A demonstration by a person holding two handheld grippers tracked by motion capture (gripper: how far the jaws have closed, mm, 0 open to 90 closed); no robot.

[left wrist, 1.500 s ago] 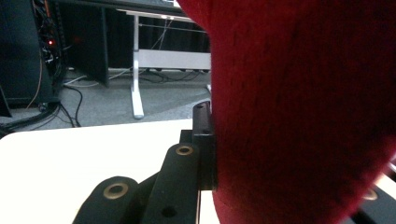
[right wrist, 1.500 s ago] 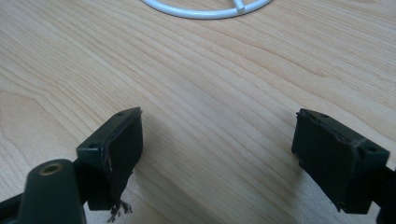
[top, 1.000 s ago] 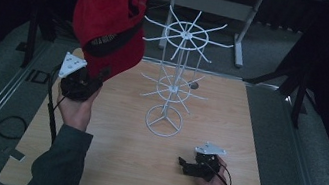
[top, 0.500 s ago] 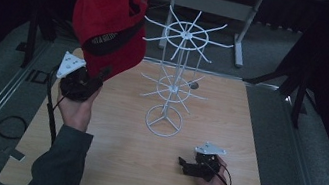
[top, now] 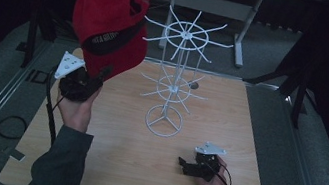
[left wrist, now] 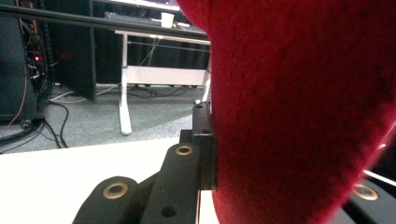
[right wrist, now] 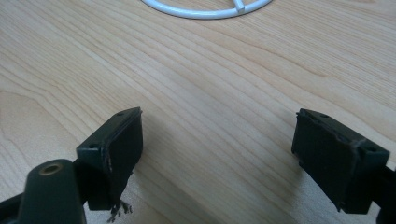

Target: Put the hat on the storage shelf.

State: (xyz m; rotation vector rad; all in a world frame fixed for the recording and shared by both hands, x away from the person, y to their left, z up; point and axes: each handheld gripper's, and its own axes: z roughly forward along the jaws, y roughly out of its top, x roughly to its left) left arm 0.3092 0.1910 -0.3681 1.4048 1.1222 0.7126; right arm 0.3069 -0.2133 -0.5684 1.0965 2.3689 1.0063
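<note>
Since a second ago the red cap (top: 107, 27) has drifted slightly toward the white wire rack (top: 175, 74), still raised at ten o'clock over the tabletop (top: 111, 154) by the left gripper (top: 80, 83). At five o'clock the right gripper (top: 195, 166) rests low.

Left gripper view: the jaws pinch the cap (left wrist: 299, 107), its red cloth crowding the right.

Right gripper view: the jaws stand spread over bare tabletop (right wrist: 210, 93), the rack's ring base (right wrist: 205, 9) at twelve o'clock.

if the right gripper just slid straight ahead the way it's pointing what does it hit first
Most likely the white ring base of the wire rack. The right gripper lies low over the wooden table, jaws open, with bare wood between them and the ring. How far off it is remains unclear.
</note>
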